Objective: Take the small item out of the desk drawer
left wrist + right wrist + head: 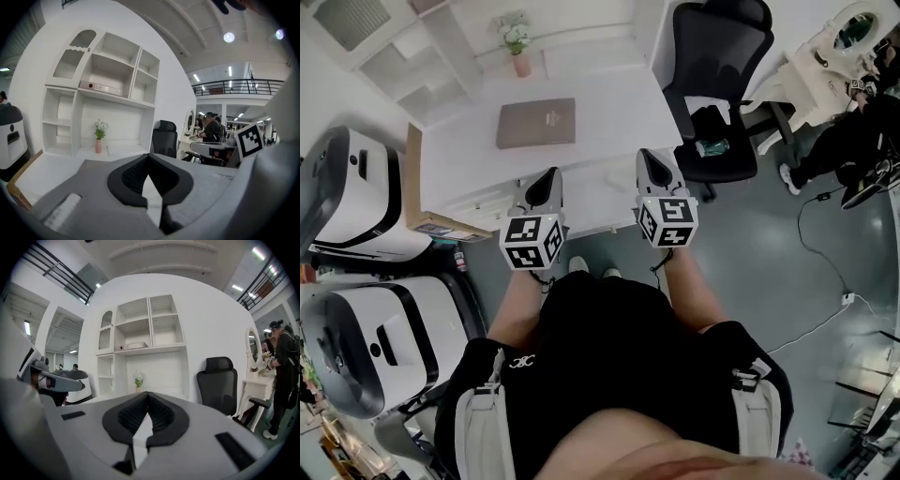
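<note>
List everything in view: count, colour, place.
desk: one, white, ahead
book: one, brown, on desk
vase: one, pink, flowers, desk's far edge
shelves: one unit, white, behind desk
chair: one, black, right of desk
machines: two, white, at left
vanity: one, white, far right
bystander: one, black clothes, by vanity
left tongs: one, grey, shut, empty, over desk's near edge
right tongs: one, grey, shut, empty, beside it
</note>
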A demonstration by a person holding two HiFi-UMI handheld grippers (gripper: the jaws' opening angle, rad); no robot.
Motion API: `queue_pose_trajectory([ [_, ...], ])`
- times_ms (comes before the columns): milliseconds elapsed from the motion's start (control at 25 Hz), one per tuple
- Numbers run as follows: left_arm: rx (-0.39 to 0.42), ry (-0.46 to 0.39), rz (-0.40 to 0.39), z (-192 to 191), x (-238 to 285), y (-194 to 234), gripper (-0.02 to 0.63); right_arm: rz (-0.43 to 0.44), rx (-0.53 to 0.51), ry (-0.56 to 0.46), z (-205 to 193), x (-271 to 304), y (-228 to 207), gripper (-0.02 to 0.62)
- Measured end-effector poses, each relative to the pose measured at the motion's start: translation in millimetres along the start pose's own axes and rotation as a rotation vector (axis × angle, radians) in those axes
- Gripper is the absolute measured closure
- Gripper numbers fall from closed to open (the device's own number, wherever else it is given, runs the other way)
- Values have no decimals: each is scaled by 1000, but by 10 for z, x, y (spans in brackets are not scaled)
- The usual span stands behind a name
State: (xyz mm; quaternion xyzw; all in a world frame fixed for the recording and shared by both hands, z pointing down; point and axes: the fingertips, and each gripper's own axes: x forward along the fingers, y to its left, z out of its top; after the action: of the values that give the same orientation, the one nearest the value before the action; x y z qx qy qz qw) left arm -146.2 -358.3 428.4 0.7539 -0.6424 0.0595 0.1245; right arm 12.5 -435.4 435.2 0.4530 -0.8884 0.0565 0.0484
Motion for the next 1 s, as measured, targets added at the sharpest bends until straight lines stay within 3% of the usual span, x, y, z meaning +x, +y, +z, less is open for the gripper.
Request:
queue_pose_trajectory([
  [160,2,-2,-12,60,178,97,592,28,-23,35,-66,215,-40,592],
  [320,-9,2,-12,71,274,191,592,114,-86,134,-263,418,41,455],
  [440,-24,8,3,33,305,294,592,160,-141,228,-486,549,91,408],
  [1000,-74,68,79,-226,310,681,592,361,-336,578,-1634,892,167,402],
])
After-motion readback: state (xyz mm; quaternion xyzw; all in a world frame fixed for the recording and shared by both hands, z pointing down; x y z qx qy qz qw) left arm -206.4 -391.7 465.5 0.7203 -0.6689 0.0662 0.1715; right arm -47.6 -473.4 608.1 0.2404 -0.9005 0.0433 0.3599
